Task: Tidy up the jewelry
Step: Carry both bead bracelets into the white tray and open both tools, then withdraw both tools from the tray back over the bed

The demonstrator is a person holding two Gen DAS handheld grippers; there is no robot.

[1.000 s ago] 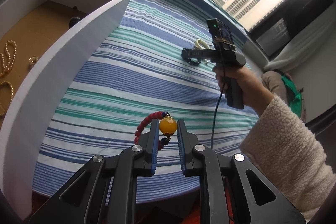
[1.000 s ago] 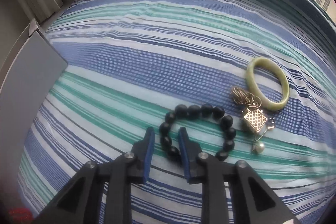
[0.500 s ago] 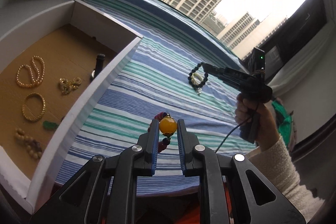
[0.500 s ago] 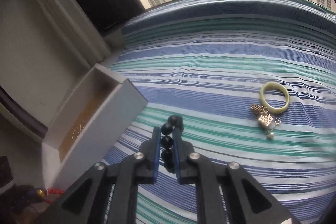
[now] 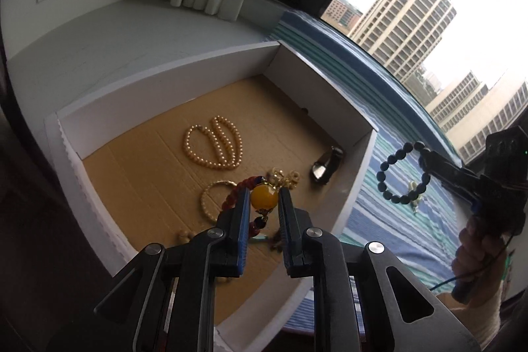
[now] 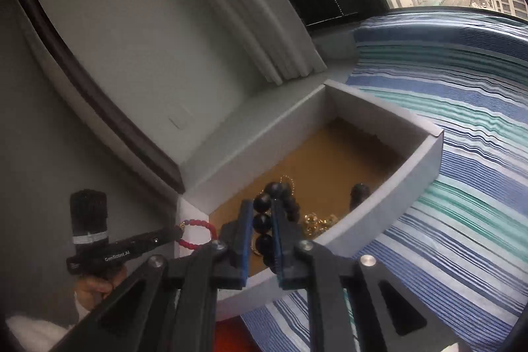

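Observation:
My left gripper (image 5: pixel 263 200) is shut on the amber bead of a red bead bracelet (image 5: pixel 236 192) and holds it above the open white box (image 5: pixel 358 177). The bracelet also shows in the right wrist view (image 6: pixel 198 233), hanging at the box's near corner. My right gripper (image 6: pixel 263 220) is shut on a black bead bracelet (image 6: pixel 264 221) above the box's near wall (image 6: pixel 379 207). The black bracelet (image 5: pixel 401 170) hangs in the air over the striped cloth in the left wrist view.
The box's brown floor (image 5: pixel 148 167) holds a pearl necklace (image 5: pixel 214 147), a gold bangle (image 5: pixel 211 198), gold rings (image 5: pixel 285 177) and a dark object (image 5: pixel 326 165). A blue, green and white striped cloth (image 6: pixel 462 187) covers the table. A small trinket (image 5: pixel 414 190) lies on it.
Both grippers have lifted their bracelets off the cloth and carried them left toward the box. The left one is now over the box's inside; the right one is at its near wall.

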